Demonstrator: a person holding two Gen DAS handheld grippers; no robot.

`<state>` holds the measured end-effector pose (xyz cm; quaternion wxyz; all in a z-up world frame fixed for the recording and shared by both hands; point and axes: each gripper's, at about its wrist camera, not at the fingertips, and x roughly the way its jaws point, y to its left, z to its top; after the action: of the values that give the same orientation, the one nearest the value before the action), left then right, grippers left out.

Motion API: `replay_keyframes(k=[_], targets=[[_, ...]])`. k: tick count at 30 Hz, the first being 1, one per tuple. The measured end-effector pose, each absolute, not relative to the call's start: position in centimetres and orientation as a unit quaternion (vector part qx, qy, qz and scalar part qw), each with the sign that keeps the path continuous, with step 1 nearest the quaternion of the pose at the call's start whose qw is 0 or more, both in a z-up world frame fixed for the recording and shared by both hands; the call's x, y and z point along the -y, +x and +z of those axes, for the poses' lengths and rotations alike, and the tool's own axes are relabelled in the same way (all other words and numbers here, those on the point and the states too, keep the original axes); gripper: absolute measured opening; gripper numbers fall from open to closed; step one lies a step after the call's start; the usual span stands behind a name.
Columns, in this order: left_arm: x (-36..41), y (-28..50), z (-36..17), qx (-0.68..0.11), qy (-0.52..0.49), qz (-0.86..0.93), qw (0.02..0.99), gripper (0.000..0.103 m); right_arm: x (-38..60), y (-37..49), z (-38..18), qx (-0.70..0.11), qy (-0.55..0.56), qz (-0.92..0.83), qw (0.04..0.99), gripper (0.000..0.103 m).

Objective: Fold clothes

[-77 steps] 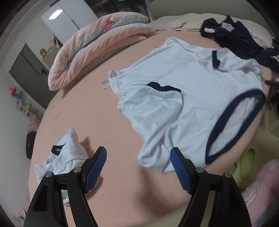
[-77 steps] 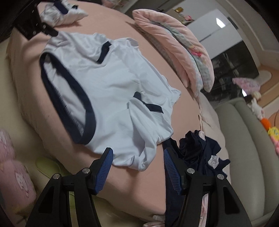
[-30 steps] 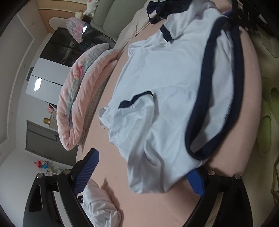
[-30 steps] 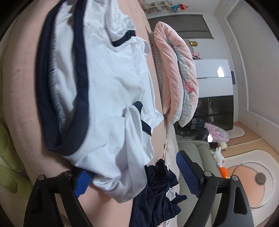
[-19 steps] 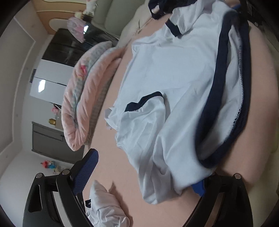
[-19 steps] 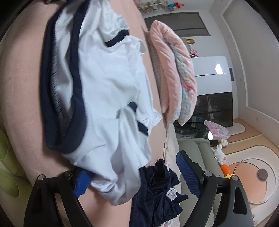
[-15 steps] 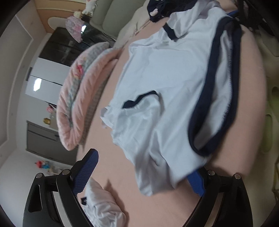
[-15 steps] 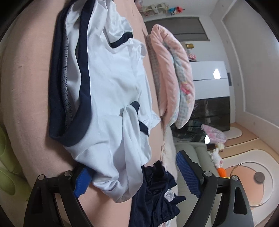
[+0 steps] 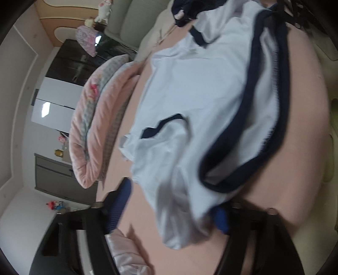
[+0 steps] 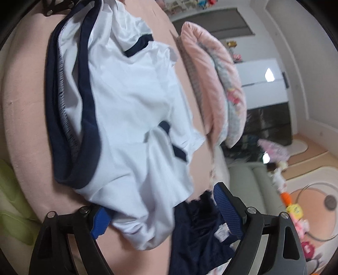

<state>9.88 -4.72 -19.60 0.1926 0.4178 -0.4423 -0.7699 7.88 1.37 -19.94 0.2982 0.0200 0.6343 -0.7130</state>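
A white shirt with navy trim lies spread and rumpled on the pink bed. My left gripper is open around one lower corner of it. The cloth hangs between the blue pads and drapes over the right pad. At the opposite lower corner my right gripper is open too, with fabric lying over its left pad. The navy hem band runs between the two corners, bunched into a loop.
A crumpled navy garment lies beside the right gripper. A folded white garment sits by the left gripper. A rolled pink quilt lines the far side of the bed. A green sofa stands beyond.
Both grippers dropped from above the bed to the shirt's lower corners. In the last half second the left pads drew a little closer around the cloth. The right pads kept their width.
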Motion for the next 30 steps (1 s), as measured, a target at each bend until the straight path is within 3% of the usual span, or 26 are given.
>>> replay_keyframes(k=[4, 7, 9, 10, 14, 15, 30], targets=[[4.5, 10.0, -20.4, 0.428, 0.434, -0.773, 0.173, 0.036, -1.5, 7.6, -19.9, -0.627, 0.039, -0.714, 0.307, 0.086], [4.3, 10.0, -20.9, 0.422, 0.439, -0.775, 0.169, 0.016, -1.7, 7.6, -20.1, -0.622, 0.054, -0.711, 0.324, 0.075], [4.0, 10.1, -21.3, 0.422, 0.439, -0.776, 0.168, 0.006, -1.9, 8.0, -20.4, -0.62, 0.062, -0.709, 0.331, 0.06], [3.9, 10.1, -21.5, 0.422, 0.439, -0.776, 0.167, 0.006, -2.0, 8.3, -20.7, -0.619, 0.067, -0.708, 0.335, 0.055], [4.2, 10.1, -21.2, 0.401, 0.443, -0.785, 0.166, 0.006, -2.3, 9.5, -22.3, -0.62, 0.067, -0.707, 0.334, 0.013], [4.1, 10.1, -21.3, 0.402, 0.443, -0.784, 0.168, 0.006, -2.3, 9.9, -22.8, -0.622, 0.063, -0.707, 0.332, 0.008], [5.0, 9.8, -20.2, 0.345, 0.449, -0.8, 0.198, 0.006, -2.2, 10.2, -22.7, -0.611, 0.056, -0.73, 0.3, 0.005]])
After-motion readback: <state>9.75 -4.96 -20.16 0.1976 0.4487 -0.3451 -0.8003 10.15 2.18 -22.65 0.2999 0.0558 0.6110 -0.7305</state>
